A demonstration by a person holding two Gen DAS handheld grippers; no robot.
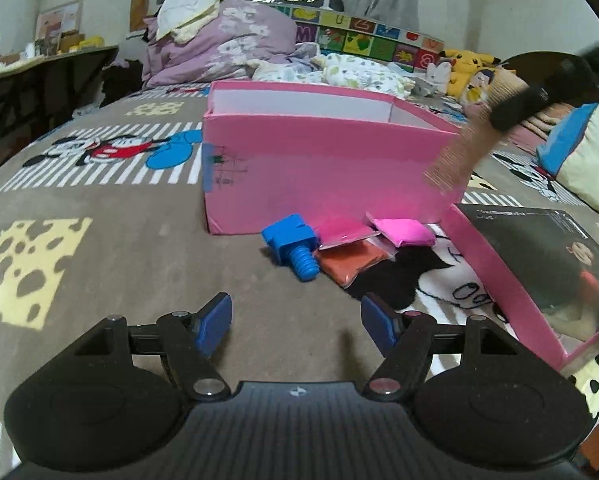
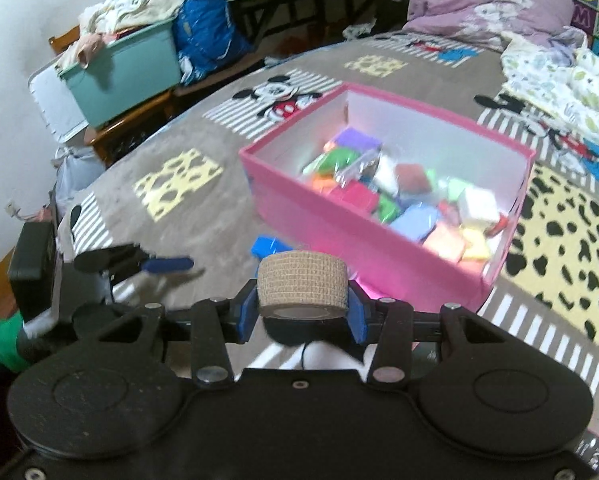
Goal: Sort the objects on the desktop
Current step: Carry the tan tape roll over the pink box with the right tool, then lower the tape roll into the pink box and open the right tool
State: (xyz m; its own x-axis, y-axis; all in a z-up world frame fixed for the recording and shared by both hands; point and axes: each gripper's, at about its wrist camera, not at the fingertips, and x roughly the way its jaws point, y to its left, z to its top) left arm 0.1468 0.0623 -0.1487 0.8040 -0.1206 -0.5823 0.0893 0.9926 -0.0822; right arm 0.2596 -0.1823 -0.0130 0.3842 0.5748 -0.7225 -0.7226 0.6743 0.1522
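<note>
My left gripper (image 1: 297, 320) stands open low over the blanket, nothing between its blue pads. Just beyond it lie a blue toy bolt (image 1: 293, 246), a pink packet (image 1: 345, 232), a magenta packet (image 1: 403, 232) and an orange packet (image 1: 351, 264), all in front of the pink box (image 1: 323, 168). My right gripper (image 2: 303, 304) is shut on a tan bandage roll (image 2: 303, 284), held in the air near the box's (image 2: 291, 196) front wall. Several coloured packets (image 2: 395, 192) fill the box. The roll (image 1: 459, 148) also shows at the box's right corner.
The pink box lid (image 1: 499, 280) with a dark picture lies right of the packets. Piled bedding (image 1: 219, 40) and plush toys (image 1: 467, 60) sit behind the box. A teal bin (image 2: 119, 76) of clothes stands beyond the bed's left edge.
</note>
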